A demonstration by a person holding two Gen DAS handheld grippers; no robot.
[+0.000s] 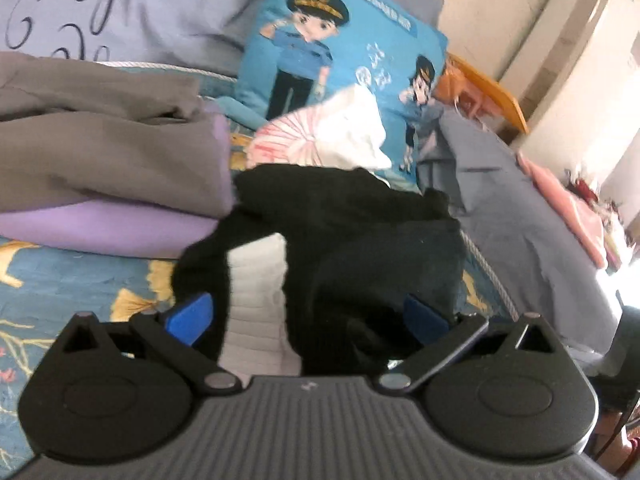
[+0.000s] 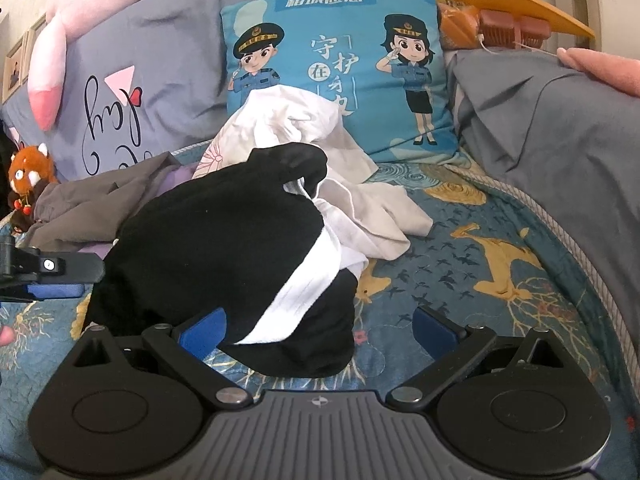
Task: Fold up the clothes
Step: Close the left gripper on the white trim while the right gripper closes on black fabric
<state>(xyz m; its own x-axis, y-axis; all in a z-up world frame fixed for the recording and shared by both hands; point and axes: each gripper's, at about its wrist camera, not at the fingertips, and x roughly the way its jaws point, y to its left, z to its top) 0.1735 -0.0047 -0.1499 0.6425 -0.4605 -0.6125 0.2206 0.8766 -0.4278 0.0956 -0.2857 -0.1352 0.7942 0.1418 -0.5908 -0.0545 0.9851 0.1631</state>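
Folded grey and purple stack (image 1: 108, 168) upper left; black garment (image 2: 224, 248) and white garment (image 2: 320, 148) unfolded at centre; left gripper (image 1: 308, 316) and right gripper (image 2: 324, 330) both spread wide, pinching nothing.

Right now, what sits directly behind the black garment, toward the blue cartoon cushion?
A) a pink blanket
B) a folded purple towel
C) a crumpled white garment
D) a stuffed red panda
C: in the right wrist view the crumpled white garment lies bunched just behind the black garment and against the foot of the blue cartoon cushion.
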